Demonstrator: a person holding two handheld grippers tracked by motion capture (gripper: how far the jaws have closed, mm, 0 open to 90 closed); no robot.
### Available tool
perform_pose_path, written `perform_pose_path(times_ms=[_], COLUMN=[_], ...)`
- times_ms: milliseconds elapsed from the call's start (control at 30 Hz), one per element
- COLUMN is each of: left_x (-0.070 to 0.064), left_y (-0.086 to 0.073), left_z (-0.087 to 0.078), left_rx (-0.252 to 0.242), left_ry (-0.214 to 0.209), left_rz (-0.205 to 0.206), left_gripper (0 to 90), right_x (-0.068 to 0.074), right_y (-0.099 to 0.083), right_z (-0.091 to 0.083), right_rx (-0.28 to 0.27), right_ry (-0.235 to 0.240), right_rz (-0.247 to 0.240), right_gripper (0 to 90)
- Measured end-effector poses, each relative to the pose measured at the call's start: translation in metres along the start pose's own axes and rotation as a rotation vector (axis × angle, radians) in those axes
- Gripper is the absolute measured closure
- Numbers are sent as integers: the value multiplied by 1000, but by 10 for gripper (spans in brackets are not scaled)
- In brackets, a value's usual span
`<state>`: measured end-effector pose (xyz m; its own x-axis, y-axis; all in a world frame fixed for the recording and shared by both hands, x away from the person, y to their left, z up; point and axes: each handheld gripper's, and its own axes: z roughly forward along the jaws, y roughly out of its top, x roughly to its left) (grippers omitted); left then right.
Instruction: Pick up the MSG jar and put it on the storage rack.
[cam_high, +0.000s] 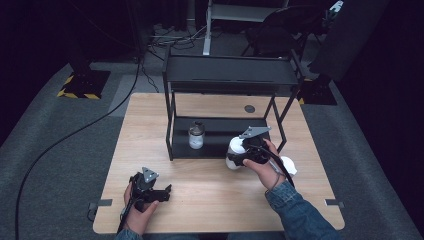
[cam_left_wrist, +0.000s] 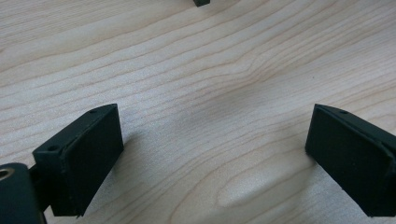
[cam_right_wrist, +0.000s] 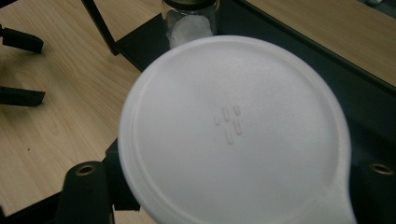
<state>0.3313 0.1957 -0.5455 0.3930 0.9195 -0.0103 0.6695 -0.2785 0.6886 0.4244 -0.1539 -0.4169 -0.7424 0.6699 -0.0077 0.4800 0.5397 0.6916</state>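
My right gripper is shut on a white container, held just in front of the lower shelf of a black rack. In the right gripper view the container's round white lid faces the camera and hides most of both jaws. A glass jar with white contents stands on the lower shelf, to the left of the container; the jar appears beyond the lid. My left gripper rests low over the table's front left, jaws wide apart. Bare wood lies between the jaws of that gripper.
The wooden table carries the two-tier black rack at its middle back. A small white round object lies on the table by my right wrist. A dark round hole sits in the tabletop behind the rack. A black cable runs over the grey floor.
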Motion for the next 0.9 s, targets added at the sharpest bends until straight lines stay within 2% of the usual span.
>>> perform_pose_path(times_ms=[900], left_x=[0], left_y=[0], left_z=[0], left_rx=[1], left_ry=[0], left_rz=[-1], left_gripper=[39], right_x=[-7], right_y=[25], right_z=[-1], right_rx=[-5], right_ry=[-12], right_rz=[0], right_gripper=[308])
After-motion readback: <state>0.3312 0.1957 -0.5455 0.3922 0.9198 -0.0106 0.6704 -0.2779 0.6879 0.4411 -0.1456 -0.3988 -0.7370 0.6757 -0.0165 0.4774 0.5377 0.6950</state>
